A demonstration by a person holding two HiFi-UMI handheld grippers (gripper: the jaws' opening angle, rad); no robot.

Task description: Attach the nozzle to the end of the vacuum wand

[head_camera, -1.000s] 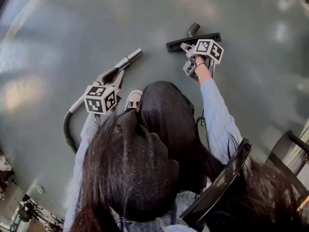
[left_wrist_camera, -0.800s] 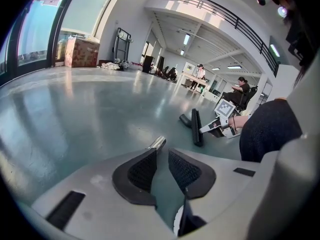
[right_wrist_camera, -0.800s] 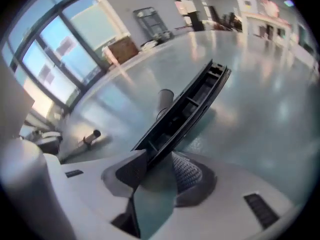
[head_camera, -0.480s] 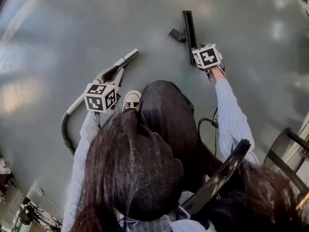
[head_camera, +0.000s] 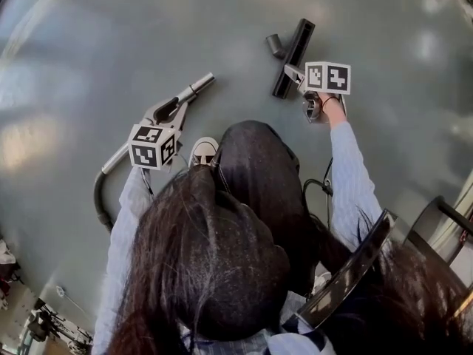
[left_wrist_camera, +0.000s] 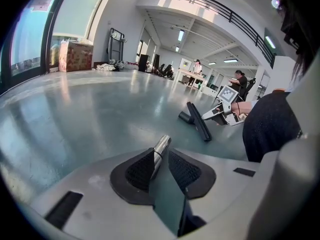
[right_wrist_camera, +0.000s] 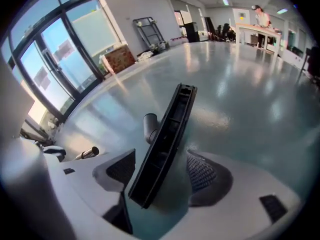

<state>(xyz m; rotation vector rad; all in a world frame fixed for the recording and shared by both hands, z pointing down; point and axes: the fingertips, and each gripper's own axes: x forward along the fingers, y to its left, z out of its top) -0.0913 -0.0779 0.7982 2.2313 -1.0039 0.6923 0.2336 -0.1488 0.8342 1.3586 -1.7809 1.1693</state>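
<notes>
My left gripper [head_camera: 174, 109] [left_wrist_camera: 160, 166] is shut on the silver vacuum wand [head_camera: 198, 87] [left_wrist_camera: 162, 146], whose bare metal tip points away over the floor. Its grey hose [head_camera: 100, 198] trails back at the left. The black floor nozzle [head_camera: 293, 46] [left_wrist_camera: 199, 121] [right_wrist_camera: 167, 134] lies on the grey floor, with its round neck [head_camera: 275, 45] [right_wrist_camera: 150, 126] toward the wand. My right gripper [head_camera: 292, 76] [right_wrist_camera: 162, 171] straddles the nozzle's near end. Its jaws are opening, the nozzle lies between them, and a gap shows at the right pad. The wand tip [right_wrist_camera: 89, 154] shows at the left in the right gripper view.
The person's shoe [head_camera: 203, 151] and dark knee lie between the two grippers. A black chair [head_camera: 443, 228] stands at the lower right and a cable [head_camera: 314, 191] hangs by the right arm. A cardboard box [left_wrist_camera: 75, 56] and people at desks are far off.
The nozzle swung from lying crosswise to pointing away, then tilted slightly right. My right gripper rolled with it and lifted a little. The left gripper and wand stayed put.
</notes>
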